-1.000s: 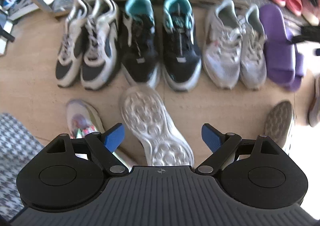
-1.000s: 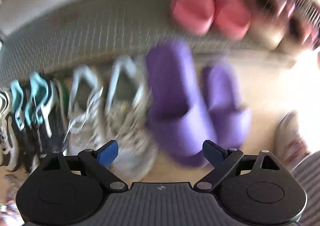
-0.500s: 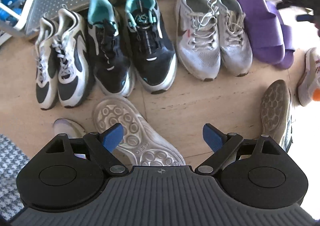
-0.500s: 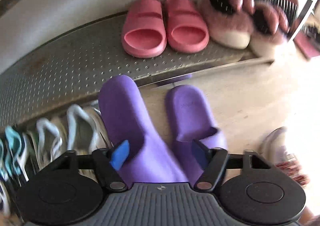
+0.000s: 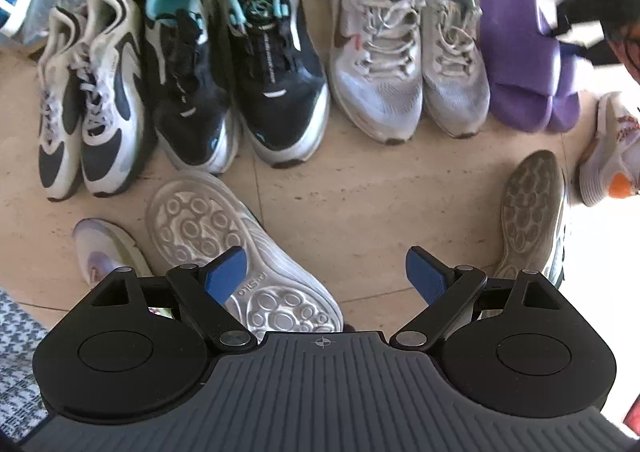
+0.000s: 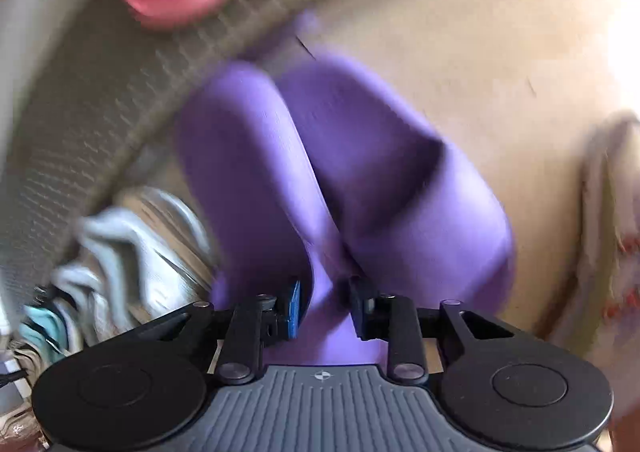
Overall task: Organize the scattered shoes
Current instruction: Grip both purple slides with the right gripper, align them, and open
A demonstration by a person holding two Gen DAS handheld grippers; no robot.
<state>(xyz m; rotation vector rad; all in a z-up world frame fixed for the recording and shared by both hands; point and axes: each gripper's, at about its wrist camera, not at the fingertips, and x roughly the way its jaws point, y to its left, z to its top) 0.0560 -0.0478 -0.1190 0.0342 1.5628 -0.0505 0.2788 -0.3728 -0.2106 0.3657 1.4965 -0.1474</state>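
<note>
Our right gripper [image 6: 324, 308] pinches the edge of the purple slipper [image 6: 248, 187], which sits beside its mate [image 6: 404, 187] by the metal step [image 6: 80, 123]. Our left gripper [image 5: 326, 276] gapes wide above an overturned white sneaker [image 5: 224, 244] on the floor [image 5: 360, 191].

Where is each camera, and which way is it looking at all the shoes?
Left wrist: sits on the open left gripper, looking down at the floor's shoe row; its blue fingers show.
Right wrist: sits on the right gripper, shut on the purple slippers, facing the metal ledge.
Shared: purple slippers, grey sneakers, the ledge.
</note>
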